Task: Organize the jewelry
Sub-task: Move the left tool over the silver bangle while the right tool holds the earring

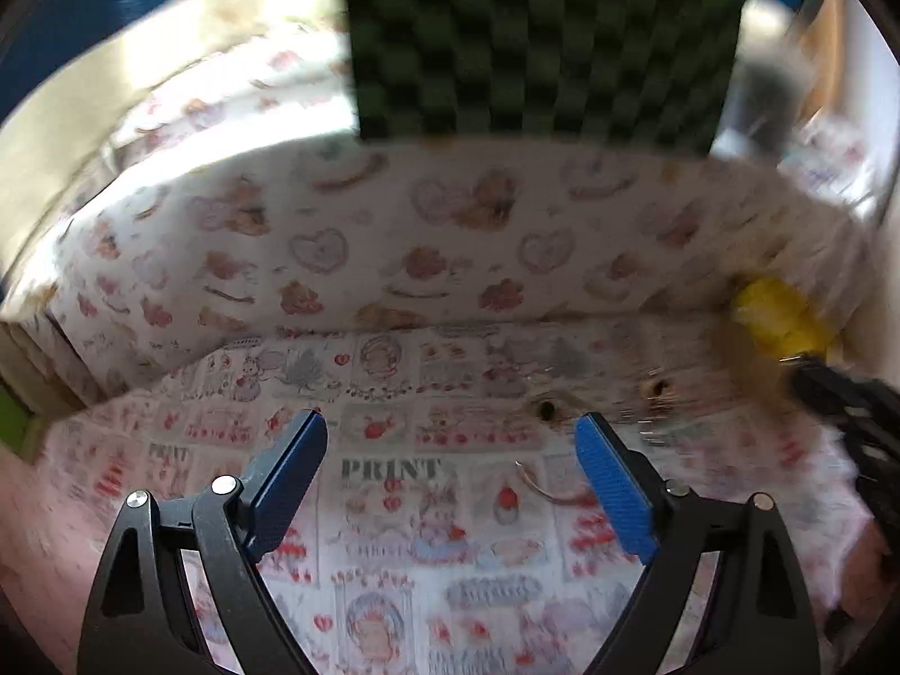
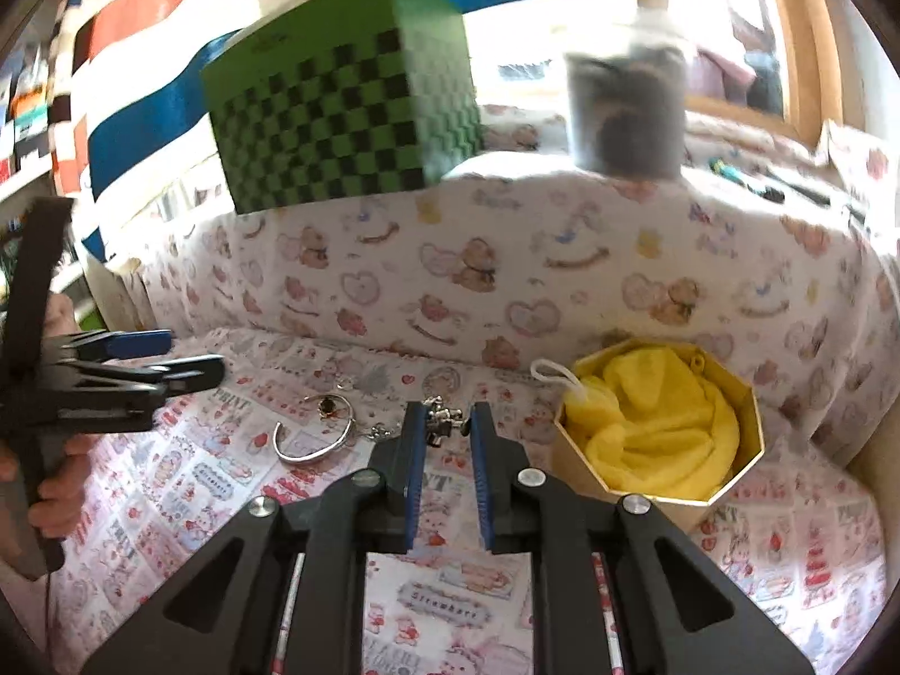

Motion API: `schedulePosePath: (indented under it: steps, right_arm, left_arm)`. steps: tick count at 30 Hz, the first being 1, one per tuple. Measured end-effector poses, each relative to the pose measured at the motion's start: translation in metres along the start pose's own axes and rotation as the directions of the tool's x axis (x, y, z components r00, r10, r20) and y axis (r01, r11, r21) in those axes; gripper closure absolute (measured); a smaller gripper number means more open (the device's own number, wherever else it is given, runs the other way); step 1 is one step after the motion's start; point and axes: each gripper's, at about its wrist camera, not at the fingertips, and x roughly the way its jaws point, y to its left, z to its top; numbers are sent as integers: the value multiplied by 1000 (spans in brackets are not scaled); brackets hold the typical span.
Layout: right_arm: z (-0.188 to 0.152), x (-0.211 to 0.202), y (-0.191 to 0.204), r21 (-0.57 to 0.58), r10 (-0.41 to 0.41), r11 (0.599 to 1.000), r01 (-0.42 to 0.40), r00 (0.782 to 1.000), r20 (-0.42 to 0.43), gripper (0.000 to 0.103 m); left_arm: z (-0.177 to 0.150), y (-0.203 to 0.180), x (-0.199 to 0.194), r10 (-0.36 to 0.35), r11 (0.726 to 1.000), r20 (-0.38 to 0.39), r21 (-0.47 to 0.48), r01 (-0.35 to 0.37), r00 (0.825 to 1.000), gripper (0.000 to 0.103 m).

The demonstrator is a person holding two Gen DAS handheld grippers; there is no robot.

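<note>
My right gripper (image 2: 445,422) has its blue pads nearly closed around a small silver charm piece (image 2: 444,421) on a chain, just above the patterned cloth. A silver cuff bangle (image 2: 315,439) with a dark stone (image 2: 327,405) lies to its left. An octagonal gold box (image 2: 703,486) lined with yellow cloth (image 2: 658,416) stands to the right. My left gripper (image 1: 450,439) is open and empty over the cloth; a thin wire bangle (image 1: 548,486) and ring-like pieces (image 1: 545,409) lie ahead of it. The left gripper also shows at the left of the right wrist view (image 2: 169,363).
A green-and-black checkered box (image 2: 343,112) stands on the raised ledge behind, beside a grey cylindrical container (image 2: 624,107). The patterned cloth (image 2: 450,590) covers table and back step. The yellow box shows at the right edge of the left wrist view (image 1: 782,315).
</note>
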Motion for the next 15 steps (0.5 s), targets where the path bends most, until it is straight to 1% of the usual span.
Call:
schedulePosePath:
  steps: [1,2,3,5,6,7,8,9,11,12,15]
  right_arm:
    - [0,-6,-6,4,-19,1000,19,1000,16,89]
    - [1,-7,-10,12,-66,998,66,997,51,89]
    - [-1,-9,-13,30,-86,996,84,994,68,89]
    - [-2,-6,-25,88,-66,994,62,996,54,88]
    - [-2,-5,-28,105,-55,993,50,997,47,88]
    - [-1,-2,-30,118,-51,992,45,998,45,88]
    - [-1,-1,-30,110,-64,992,58,997,50,88]
    - [-2,0,-27,93,-77,993,71,995,58,88]
    - [-2,1,-19,62,-92,994,88,994,66,88]
    - [-1,5,-14,54,-90,995,87,994,64,88]
    - [-4,7,-15,55,-89,995,86,995,48,88]
  left_arm:
    - [6,-4,11,14,1000,-52,2,-14,999,26]
    - [11,-10,19,-10,1000,-88,-2,10,996,33]
    - [14,-14,22,-35,999,-100,-3,35,994,37]
    - [18,-27,23,-82,996,-98,15,83,992,37]
    - [18,-35,24,-109,992,-120,45,115,987,37]
    - [17,-44,30,-138,985,-170,84,154,976,37]
    - [16,-52,36,-156,976,-220,115,185,963,37]
    - [14,-57,40,-152,973,-241,132,187,959,37]
    - [11,-66,44,-104,975,-234,169,146,967,37]
    - [10,-68,44,-93,975,-228,178,136,969,37]
    - [9,-72,47,-97,978,-221,162,134,970,37]
